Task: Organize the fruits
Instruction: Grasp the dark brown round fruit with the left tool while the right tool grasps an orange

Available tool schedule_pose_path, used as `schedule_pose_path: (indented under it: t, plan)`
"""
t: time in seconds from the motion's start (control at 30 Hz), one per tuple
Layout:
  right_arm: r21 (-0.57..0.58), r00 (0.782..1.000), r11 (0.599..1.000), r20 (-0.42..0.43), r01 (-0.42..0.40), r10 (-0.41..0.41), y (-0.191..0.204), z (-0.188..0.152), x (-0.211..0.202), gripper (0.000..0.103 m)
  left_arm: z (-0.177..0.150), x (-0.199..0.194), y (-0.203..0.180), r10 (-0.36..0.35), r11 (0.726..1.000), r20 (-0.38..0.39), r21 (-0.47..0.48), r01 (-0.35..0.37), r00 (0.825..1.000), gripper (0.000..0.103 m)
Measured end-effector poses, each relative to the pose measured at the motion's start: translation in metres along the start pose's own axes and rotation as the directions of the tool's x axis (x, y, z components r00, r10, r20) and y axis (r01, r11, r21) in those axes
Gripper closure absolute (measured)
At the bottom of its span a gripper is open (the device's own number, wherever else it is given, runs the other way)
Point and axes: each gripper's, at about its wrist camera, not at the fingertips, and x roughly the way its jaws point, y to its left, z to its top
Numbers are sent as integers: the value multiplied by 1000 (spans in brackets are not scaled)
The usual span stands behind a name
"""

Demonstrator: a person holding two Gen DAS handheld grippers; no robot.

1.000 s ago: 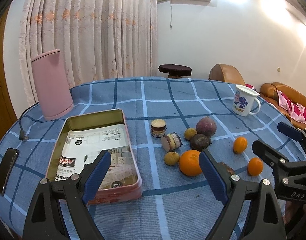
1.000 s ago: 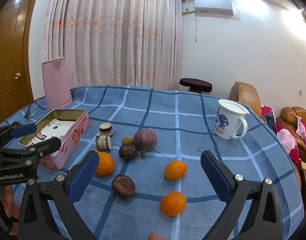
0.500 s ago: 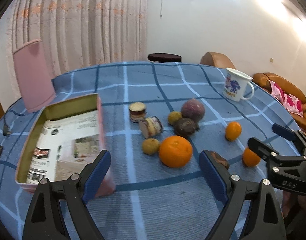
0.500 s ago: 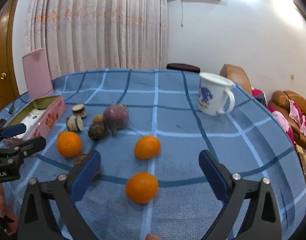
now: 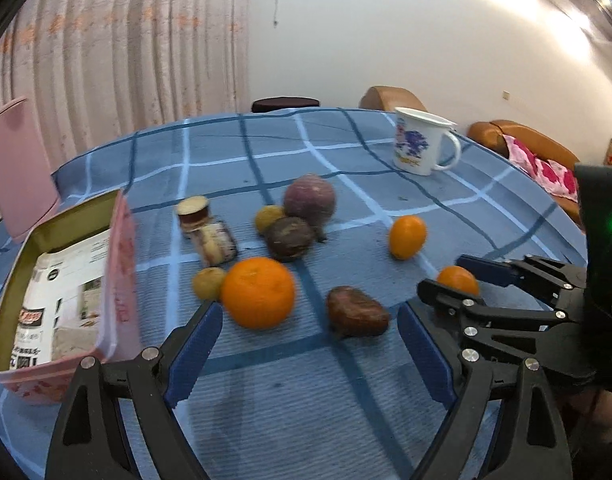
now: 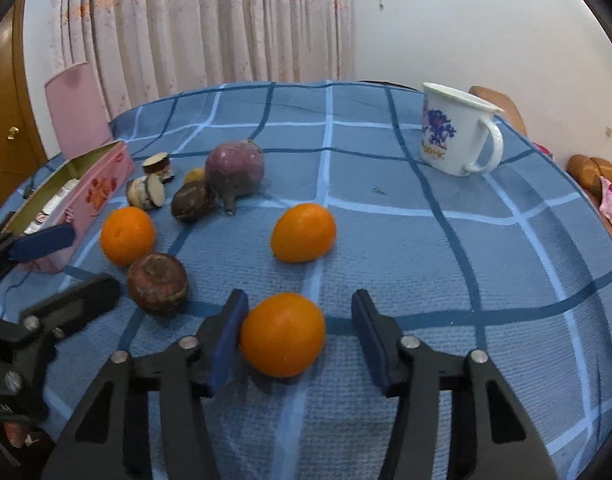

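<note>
Fruits lie scattered on the bench [image 6: 446, 264], which is covered with a blue checked cloth. Largest among the things on it is the pink tin box [image 5: 117, 280] at the left edge, open, with printed paper inside. A white mug [image 6: 452, 132] with a blue print stands upright well apart from the fruit, toward the far right. Near the middle sits a round purple fruit [image 6: 234, 168], with a dark brown fruit [image 6: 191, 201] touching its near side and a small yellow fruit [image 5: 269, 218] just behind. Beside the box's near corner rests a large orange [image 5: 258, 293], touching another small yellowish fruit [image 5: 209, 282]. A brown wrinkled fruit [image 6: 157, 283] lies just in front of the orange. Two small jars [image 5: 203, 230], one upright and one on its side, sit between the box and the purple fruit. A small orange [image 6: 303, 232] lies alone in the open. The right hand-held gripper [image 6: 297, 340] is partly closed around a second small orange [image 6: 282, 334], its left pad touching the fruit and its right pad just apart. The left hand-held gripper [image 5: 310, 350] hovers wide open and holds nothing, its fingers either side of the large orange and the brown fruit.
</note>
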Motion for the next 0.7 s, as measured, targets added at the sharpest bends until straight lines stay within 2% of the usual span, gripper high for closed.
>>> schedule_pose_path:
  t: [0.07,0.13,0.2,0.27,0.33,0.57,0.6,0.7]
  plan:
    - [-4,1000,1000,6,-7,7,-1,-2,-2,63,0,6,-6,-11,1000,-17,16,11,1000,22]
    - [4,1000,1000,13,-12,12,-3,-4,-4,63,0,12,-10,-31,999,-41,19,32,999,31]
    - [23,1000,999,22,-22,21,-10,-5,-5,63,0,13,-13,-24,999,-36,31,25,999,32]
    - [39,999,999,29,-20,19,-15,-5,-6,64,3,15,-15,-46,998,-45,30,48,998,39]
    - [53,999,998,40,-20,18,-18,-5,-9,64,5,19,-18,-52,998,-59,34,54,997,54]
    - [57,997,998,67,-36,32,-19,-5,-15,64,8,34,-22,-95,995,-119,4,97,988,56]
    - [55,997,998,67,-39,35,-18,-5,-15,64,8,35,-20,-105,994,-117,-8,105,988,63]
    - [46,996,998,75,-47,44,-15,-5,-17,63,8,33,-18,-120,993,-113,-14,119,986,63]
